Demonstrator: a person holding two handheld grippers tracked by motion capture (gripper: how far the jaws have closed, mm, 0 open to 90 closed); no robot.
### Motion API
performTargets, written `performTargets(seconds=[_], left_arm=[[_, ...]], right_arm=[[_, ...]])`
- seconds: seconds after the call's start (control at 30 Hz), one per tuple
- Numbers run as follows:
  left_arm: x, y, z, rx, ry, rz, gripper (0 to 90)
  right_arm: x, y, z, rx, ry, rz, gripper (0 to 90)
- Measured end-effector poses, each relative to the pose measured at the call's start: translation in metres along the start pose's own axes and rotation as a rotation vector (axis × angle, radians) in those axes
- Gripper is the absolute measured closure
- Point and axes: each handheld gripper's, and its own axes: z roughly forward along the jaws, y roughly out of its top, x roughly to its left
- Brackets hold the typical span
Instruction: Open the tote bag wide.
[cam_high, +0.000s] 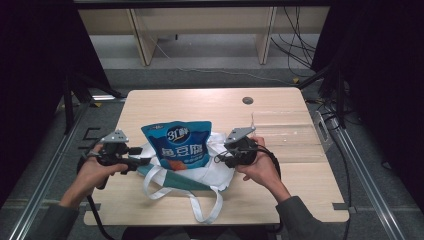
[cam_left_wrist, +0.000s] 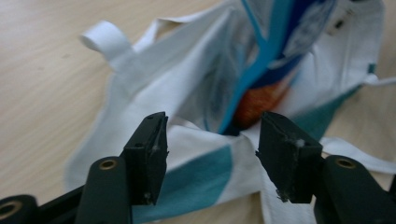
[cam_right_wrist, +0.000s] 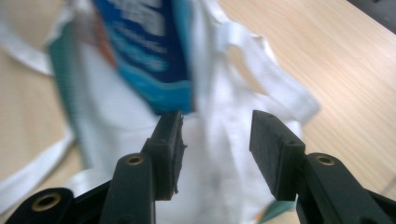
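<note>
A blue snack pouch (cam_high: 180, 144) with white lettering stands partly inside a white tote bag (cam_high: 210, 170) with a teal band, on the wooden table (cam_high: 280, 115). My left gripper (cam_high: 142, 161) sits at the bag's left edge; in the left gripper view its jaws stand open around the bag's rim (cam_left_wrist: 205, 163), with the pouch (cam_left_wrist: 271, 51) beyond. My right gripper (cam_high: 225, 155) is at the bag's right side; the right gripper view shows open jaws over white cloth (cam_right_wrist: 219, 154), just below the pouch (cam_right_wrist: 149, 46). The bag's white handles (cam_high: 200, 205) trail toward the front edge.
A round cable hole (cam_high: 247, 100) lies near the table's far edge. Metal rails (cam_high: 350, 150) run along both sides of the table. Wooden furniture legs (cam_high: 142, 40) and cables (cam_high: 295, 45) stand on the floor beyond it.
</note>
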Motion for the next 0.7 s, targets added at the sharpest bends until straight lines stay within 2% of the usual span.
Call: performTargets(seconds=[0.03, 0.1, 0.17, 0.2, 0.23, 0.27, 0.3, 0.33, 0.4, 0.43, 0.47, 0.5, 0.53, 0.57, 0.63, 0.67, 0.7], left_arm=[[-0.007, -0.006, 0.01, 0.022, -0.032, 0.034, 40.1], [-0.011, -0.009, 0.022, 0.048, -0.066, 0.063, 38.2], [-0.013, -0.013, 0.033, 0.098, -0.066, 0.092, 38.0], [-0.013, -0.014, 0.035, 0.113, -0.061, 0.093, 38.6], [-0.014, -0.015, 0.038, 0.122, -0.086, 0.077, 42.3], [-0.014, -0.018, 0.04, 0.139, -0.1, 0.085, 49.8], [-0.017, -0.022, 0.044, 0.135, -0.122, 0.095, 59.1], [-0.02, -0.025, 0.048, 0.163, -0.129, 0.106, 65.8], [-0.023, -0.03, 0.054, 0.223, -0.118, 0.142, 71.3], [-0.022, -0.033, 0.056, 0.241, -0.109, 0.162, 74.9], [-0.022, -0.036, 0.058, 0.26, -0.105, 0.159, 79.0], [-0.02, -0.038, 0.059, 0.299, -0.098, 0.196, 79.7], [-0.023, -0.041, 0.062, 0.279, -0.097, 0.158, 80.1], [-0.025, -0.045, 0.064, 0.296, -0.092, 0.158, 80.7], [-0.026, -0.047, 0.065, 0.293, -0.085, 0.14, 81.5], [-0.024, -0.045, 0.064, 0.324, -0.085, 0.174, 81.6], [-0.026, -0.047, 0.066, 0.293, -0.087, 0.133, 81.6]], right_arm=[[-0.003, 0.001, 0.004, 0.012, 0.005, -0.005, 55.8], [-0.006, 0.004, 0.014, 0.009, 0.023, -0.01, 59.3], [-0.006, 0.008, 0.024, 0.011, 0.046, -0.025, 62.7], [-0.008, 0.01, 0.031, 0.021, 0.068, -0.027, 67.0], [-0.009, 0.011, 0.035, 0.02, 0.072, -0.033, 73.1], [-0.009, 0.012, 0.04, 0.033, 0.062, -0.027, 82.1], [-0.011, 0.013, 0.043, 0.032, 0.024, -0.042, 86.3], [-0.014, 0.014, 0.045, 0.023, 0.001, -0.036, 87.9], [-0.023, 0.017, 0.046, -0.003, -0.031, 0.0, 88.4], [-0.026, 0.017, 0.048, -0.013, -0.055, 0.047, 88.4], [-0.031, 0.016, 0.053, -0.006, -0.082, 0.065, 88.5], [-0.034, 0.013, 0.06, 0.011, -0.097, 0.071, 88.4], [-0.035, 0.01, 0.066, 0.047, -0.094, 0.091, 88.4], [-0.035, 0.007, 0.072, 0.065, -0.095, 0.11, 88.4], [-0.038, 0.001, 0.084, 0.097, -0.099, 0.144, 88.3], [-0.039, -0.001, 0.089, 0.117, -0.093, 0.15, 88.4], [-0.04, -0.004, 0.095, 0.118, -0.1, 0.156, 88.4]])
